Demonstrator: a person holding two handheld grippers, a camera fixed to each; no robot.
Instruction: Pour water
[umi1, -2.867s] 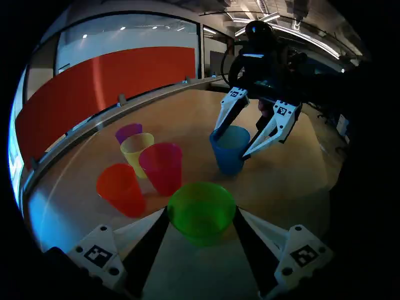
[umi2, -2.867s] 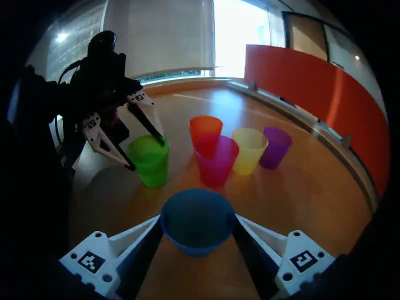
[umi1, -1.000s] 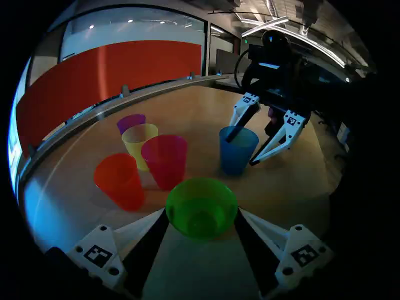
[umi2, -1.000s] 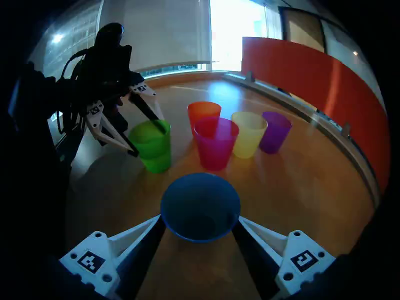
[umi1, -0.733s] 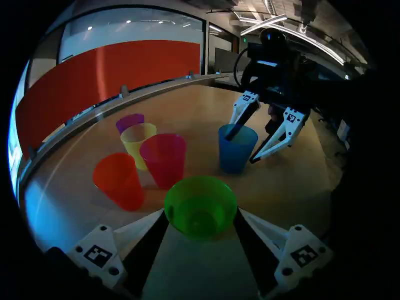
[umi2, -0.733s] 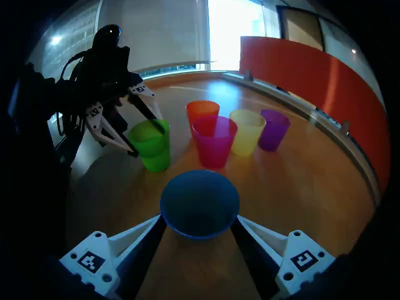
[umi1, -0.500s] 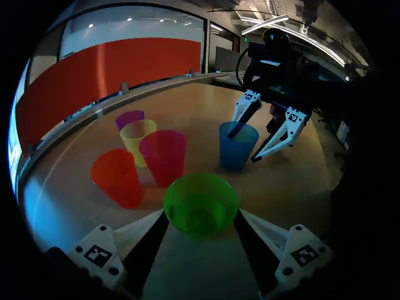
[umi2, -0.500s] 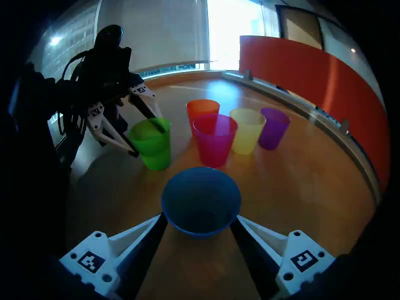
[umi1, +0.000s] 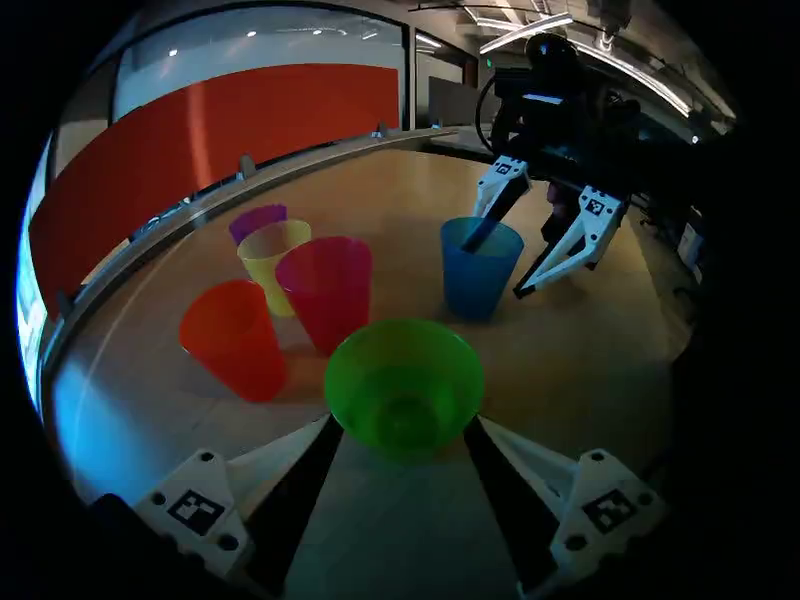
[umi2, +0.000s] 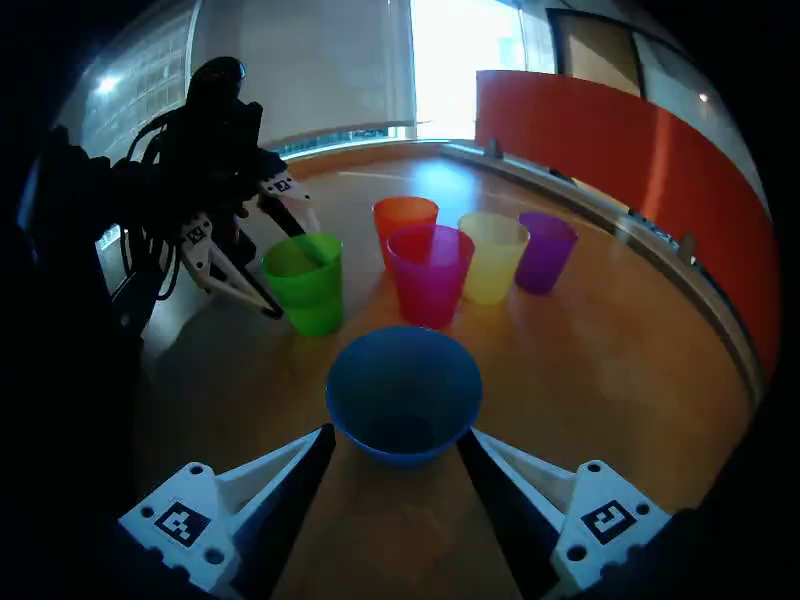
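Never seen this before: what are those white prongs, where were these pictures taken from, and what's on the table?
No robot: these are two hand-held two-finger grippers, each carrying a fisheye camera. The left gripper view looks along the left gripper, which clasps a green cup; the right gripper view looks along the right gripper, clasping a blue cup. Each also catches the other gripper farther off. On the table stand orange, pink, yellow and purple cups. Water I cannot make out.

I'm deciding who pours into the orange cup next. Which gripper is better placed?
Left, probably: the left gripper holds the green cup near the orange cup, while the blue cup in the right gripper has the pink cup in between.
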